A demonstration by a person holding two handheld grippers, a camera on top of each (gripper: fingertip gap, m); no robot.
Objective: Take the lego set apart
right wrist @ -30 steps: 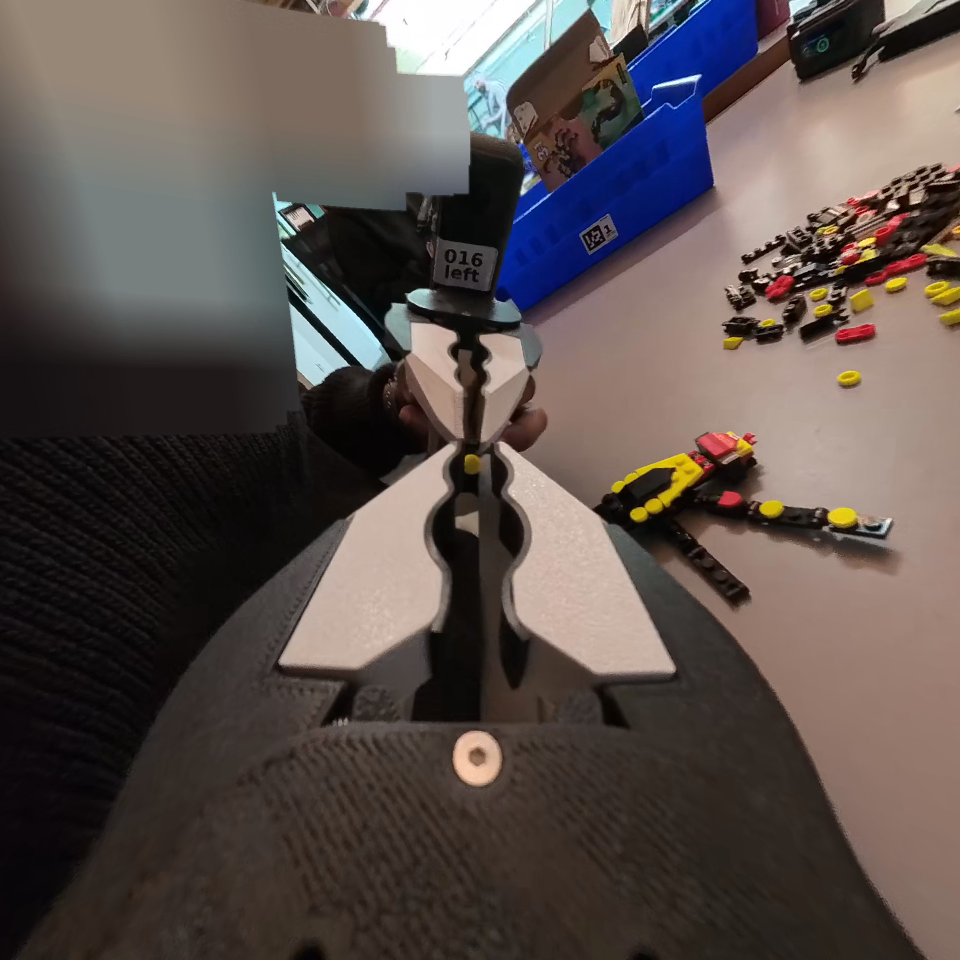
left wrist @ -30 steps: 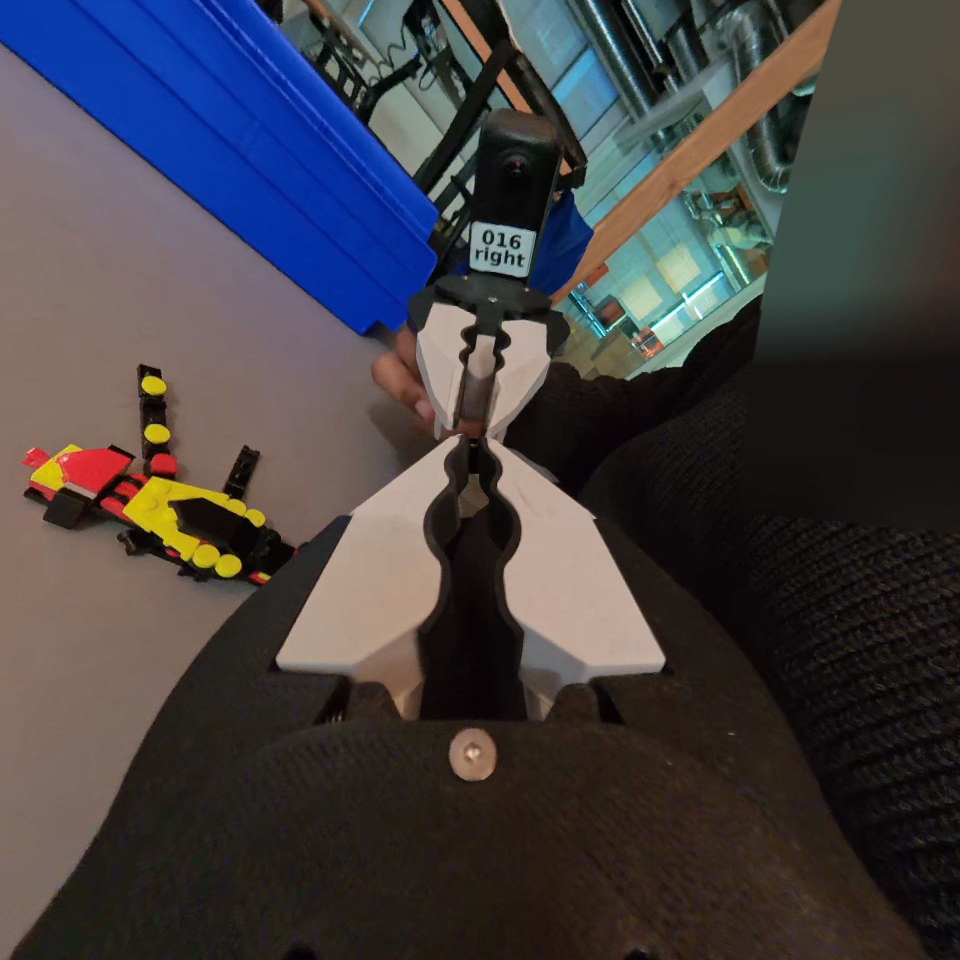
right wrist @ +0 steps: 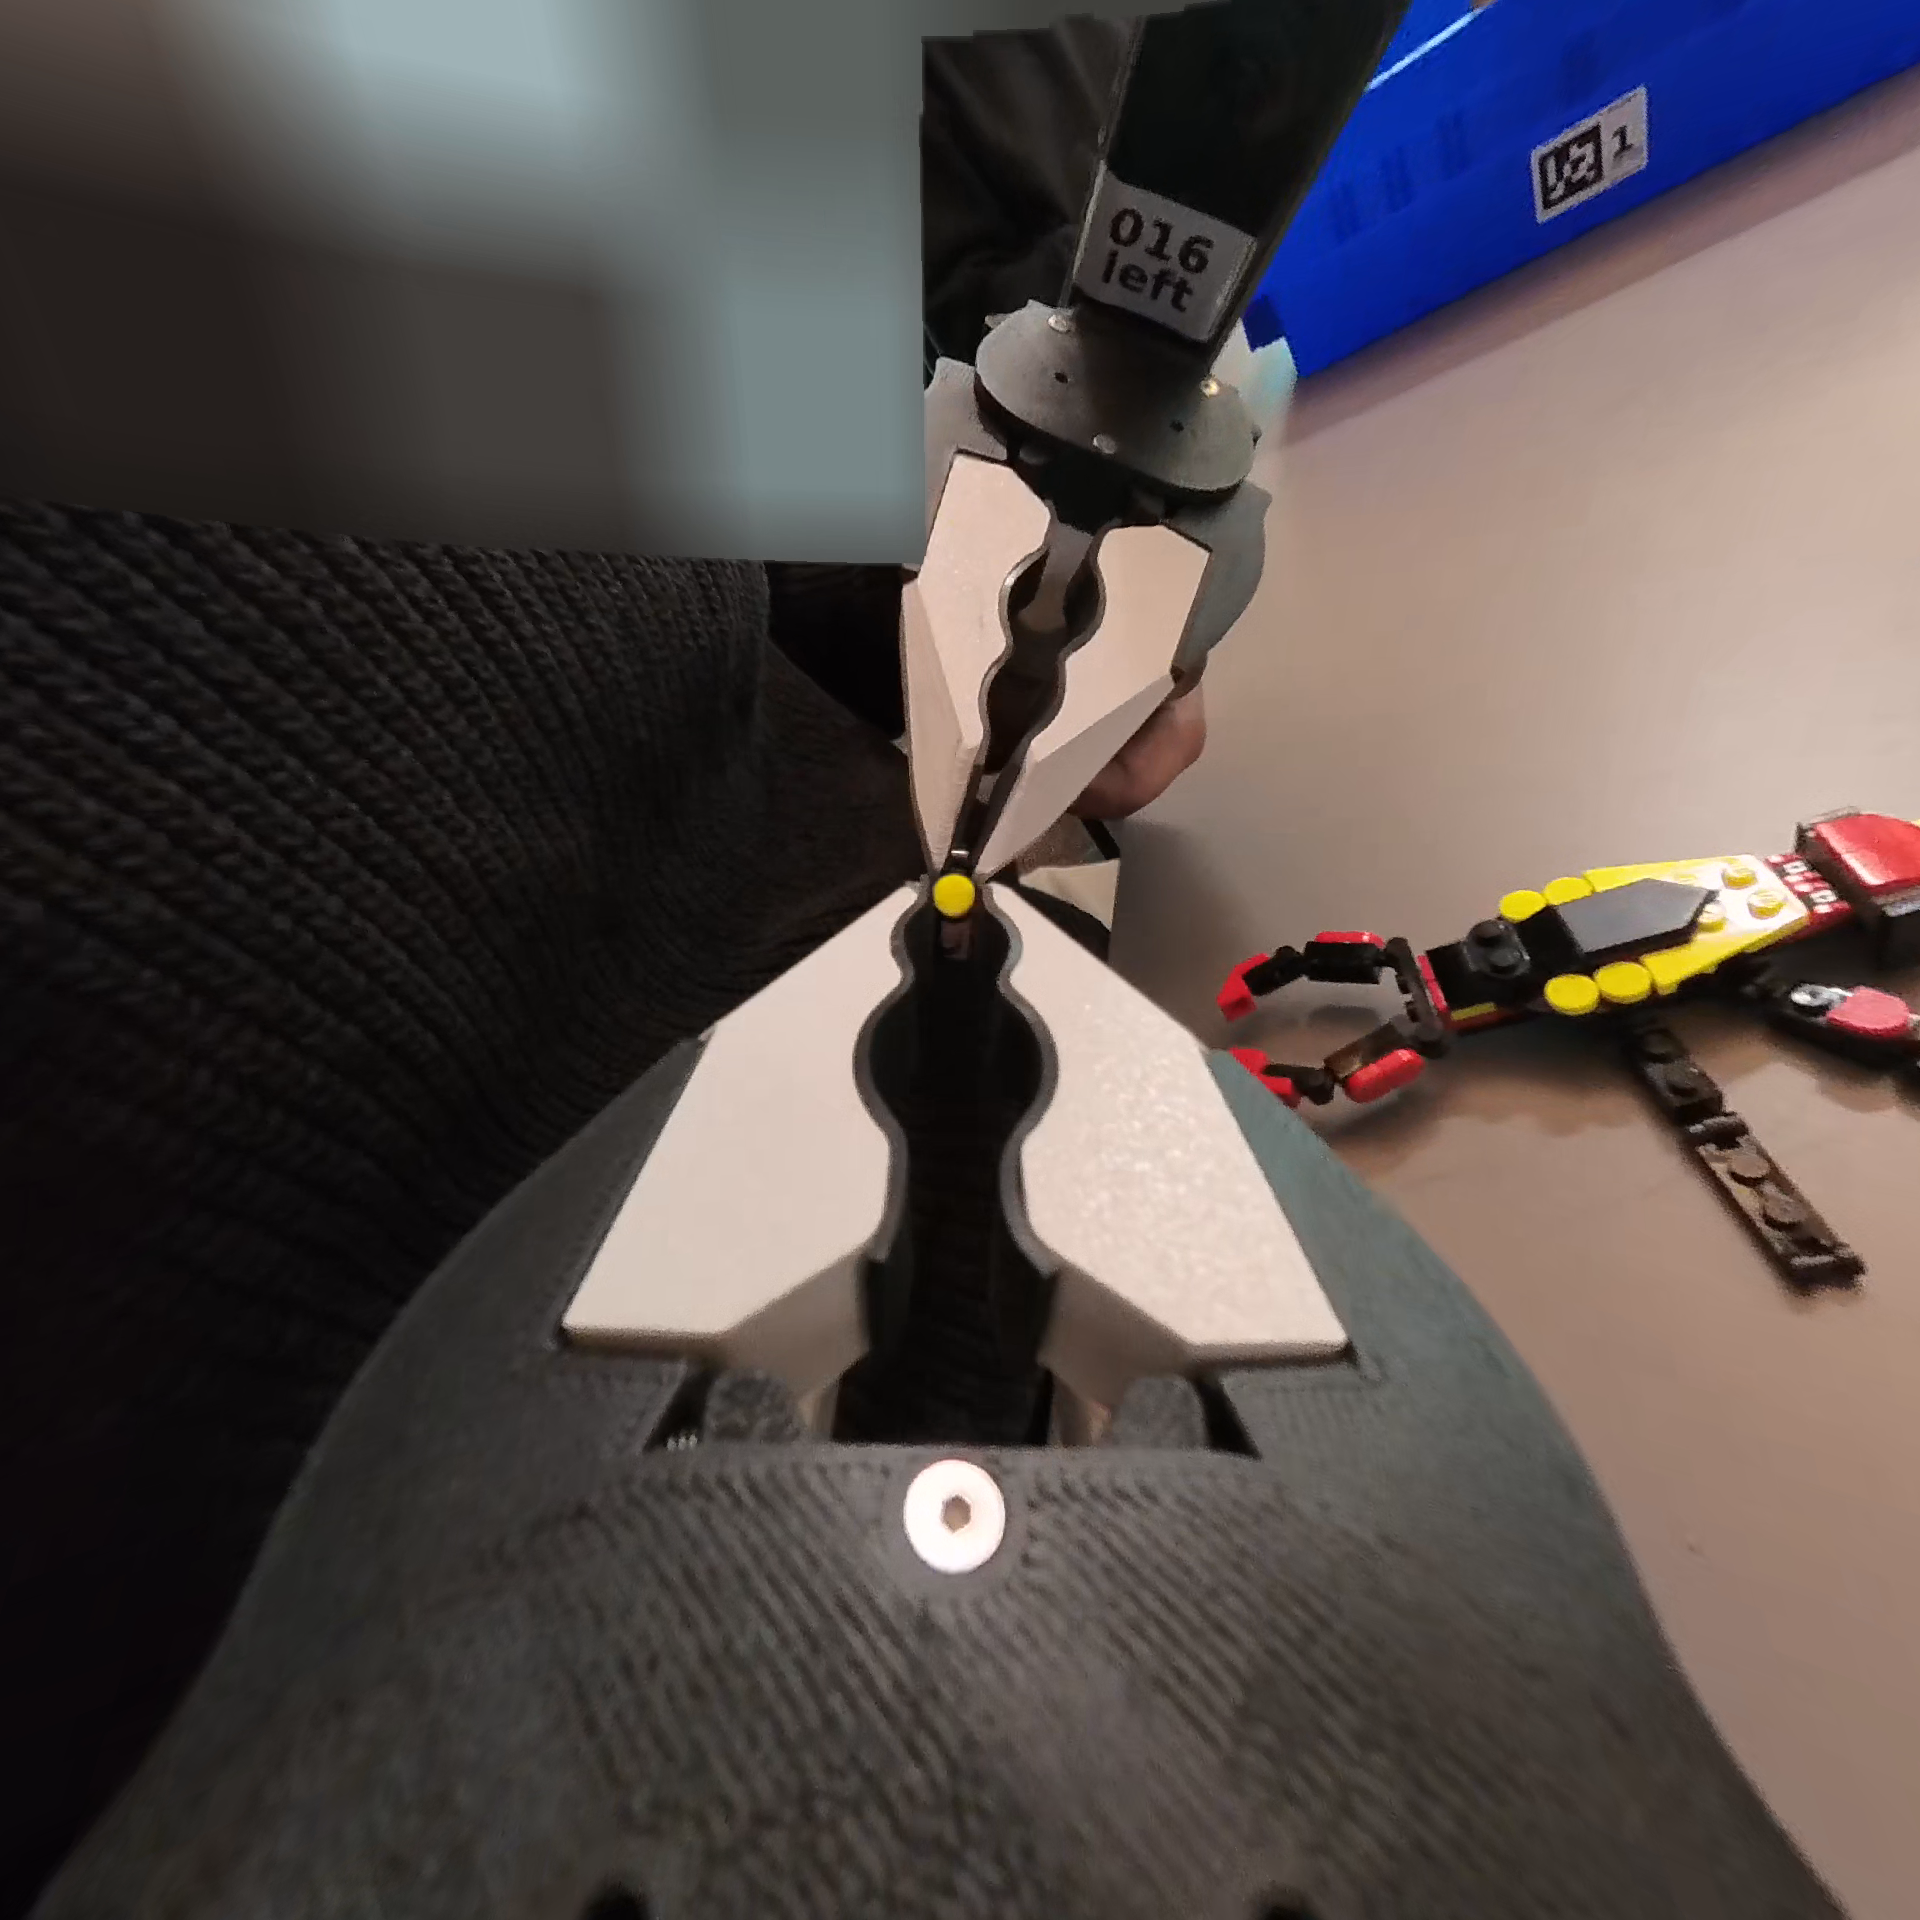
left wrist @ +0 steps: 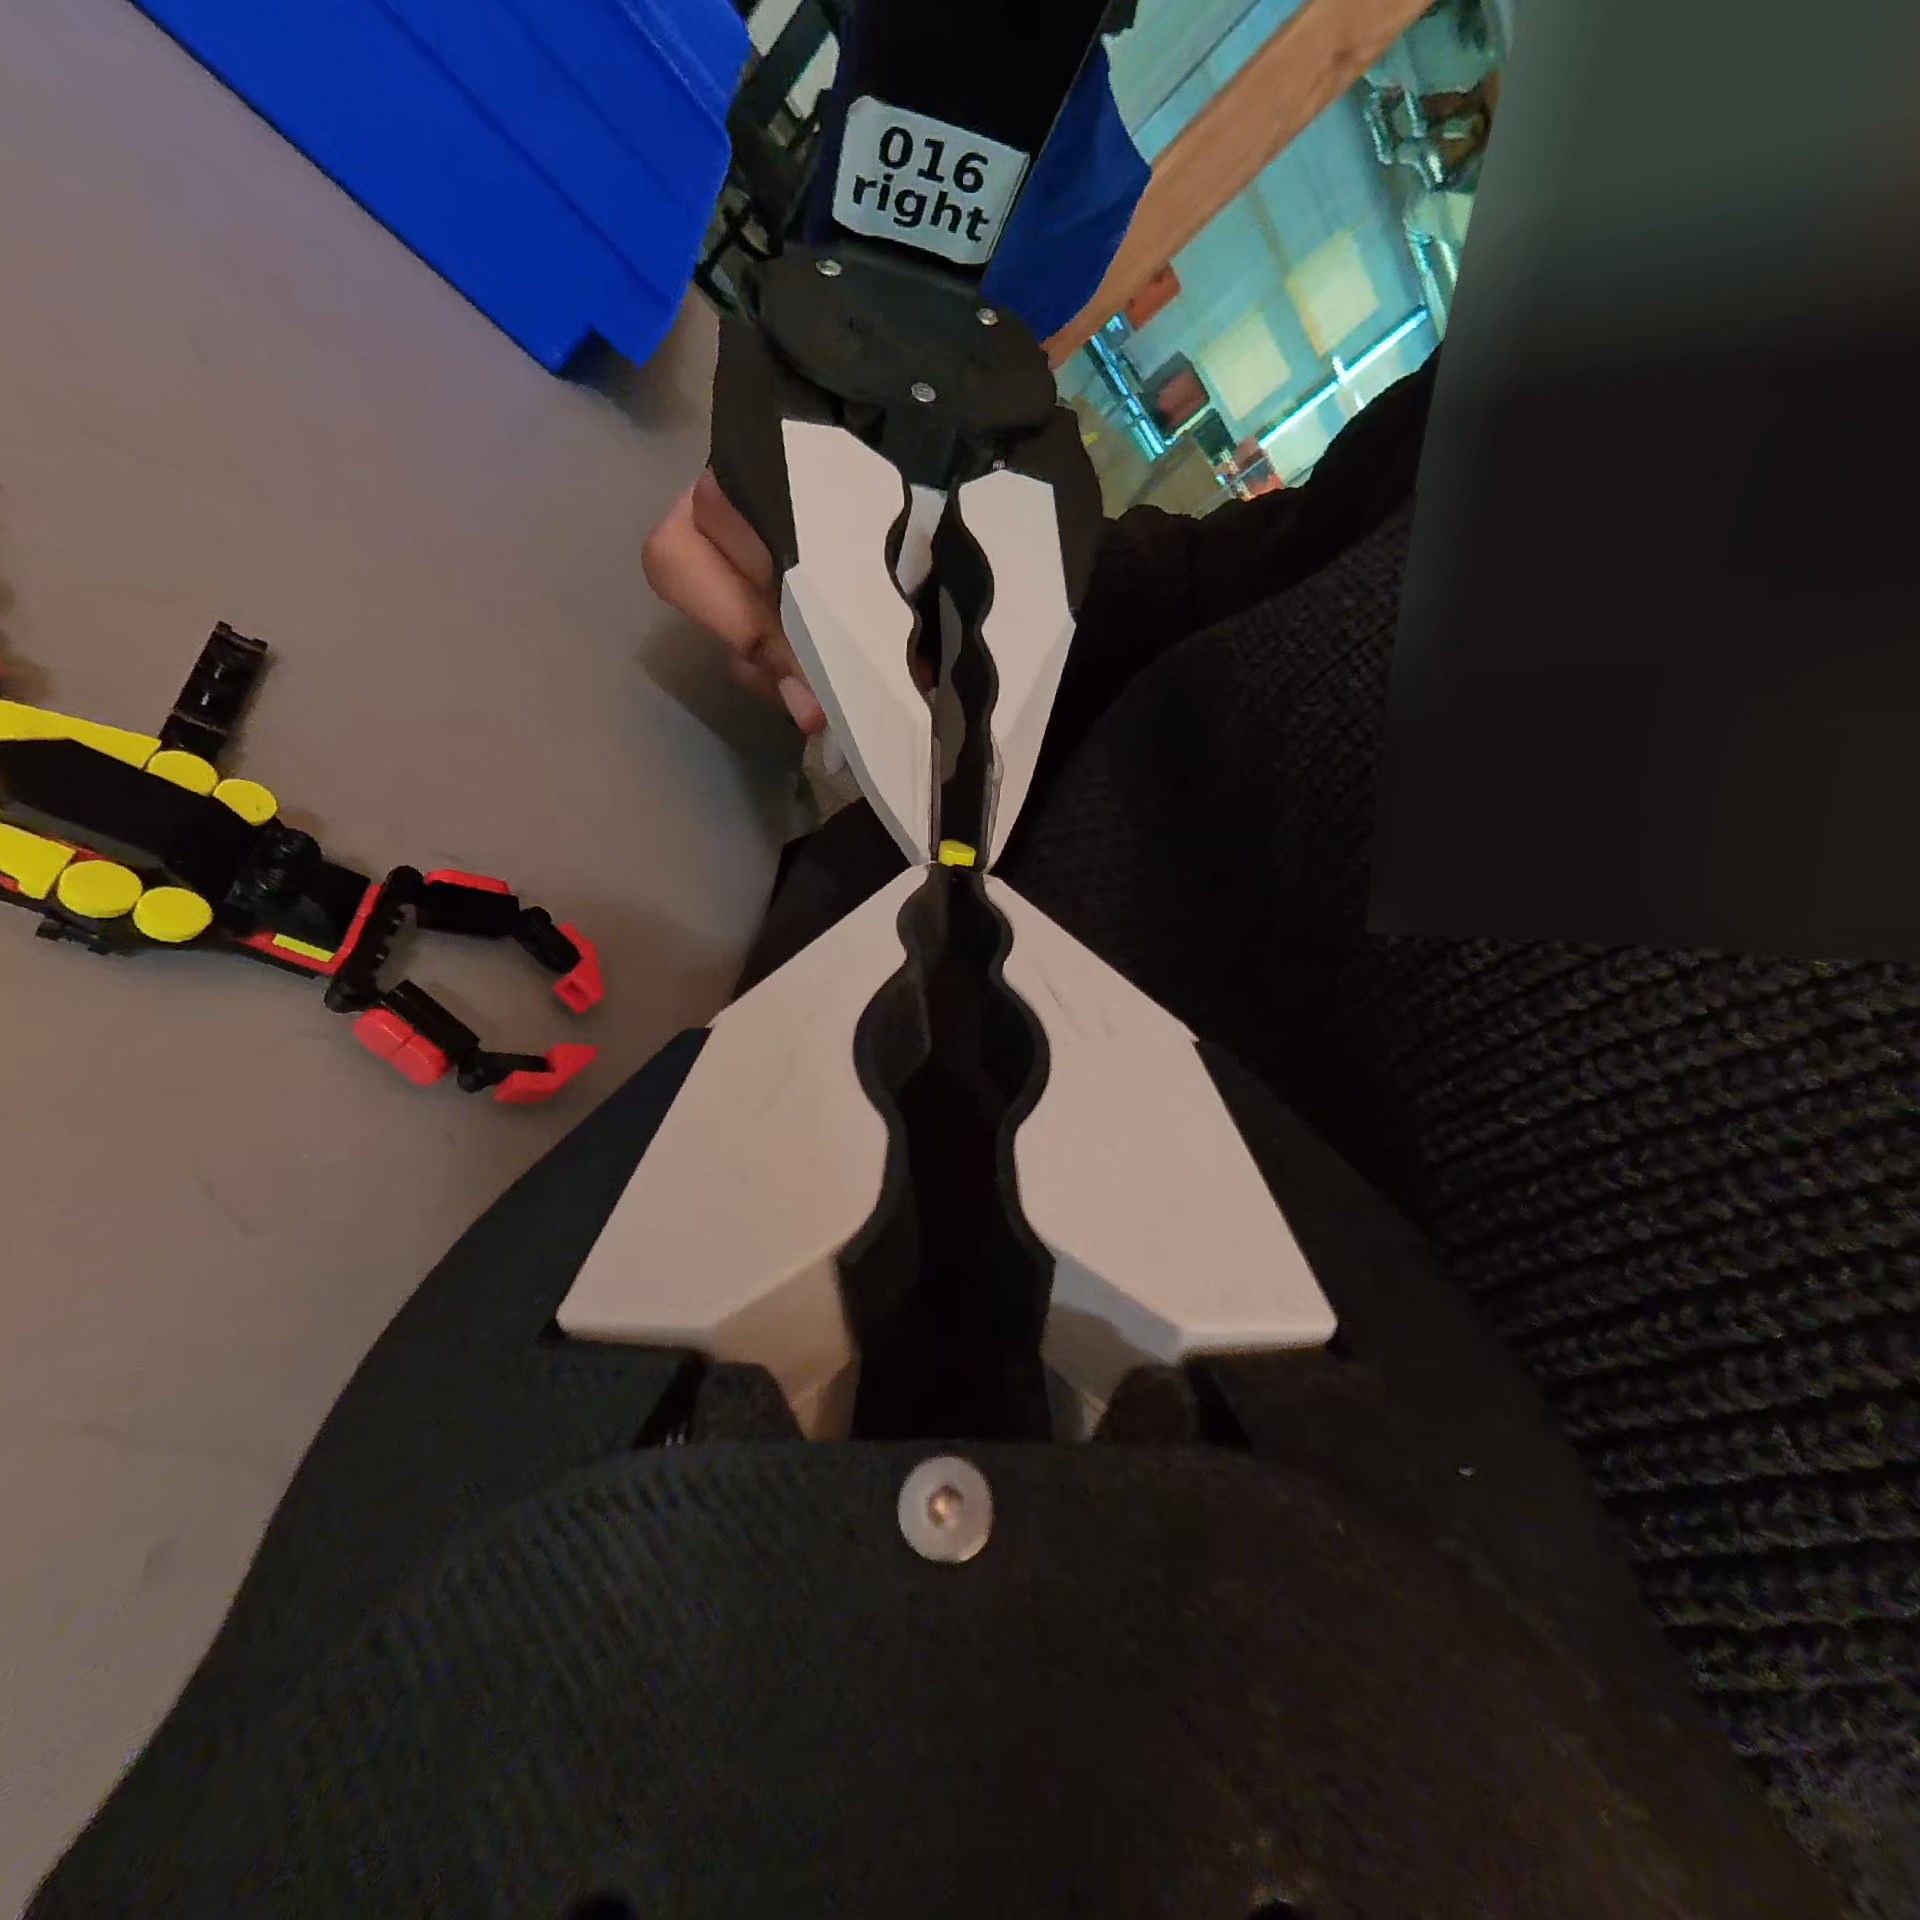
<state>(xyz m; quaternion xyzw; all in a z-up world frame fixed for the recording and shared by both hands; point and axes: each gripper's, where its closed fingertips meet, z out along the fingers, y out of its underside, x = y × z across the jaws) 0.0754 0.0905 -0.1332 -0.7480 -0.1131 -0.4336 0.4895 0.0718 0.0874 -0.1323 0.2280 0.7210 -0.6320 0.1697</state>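
My two grippers meet tip to tip above the table's near edge. My right gripper [right wrist: 954, 906] is shut on a small black lego piece with a round yellow stud [right wrist: 953, 894]. My left gripper [left wrist: 951, 878] is shut at the other end of the same piece, where the yellow stud [left wrist: 956, 854] shows between the tips. The right gripper [left wrist: 954, 831] faces me in the left wrist view, and the left gripper [right wrist: 962, 858] faces me in the right wrist view. The yellow, black and red lego model [left wrist: 156, 831] [right wrist: 1610, 935] lies on the table, with its red claw [left wrist: 468, 987] toward the grippers.
A blue bin [left wrist: 468, 135] [right wrist: 1558, 156] stands at the back of the grey table [left wrist: 364, 468] [right wrist: 1558, 571]. A black studded strip [right wrist: 1735, 1164] sticks out from the model. A person's black knitted sleeve [left wrist: 1610, 1195] [right wrist: 312, 883] fills one side of each view. Less than 4 cm separates the two grippers' tips.
Both grippers have moved closer to the lego model, whose red claw has come into view. Each gripper looms larger in the other's view. They stay tip to tip on the small piece.
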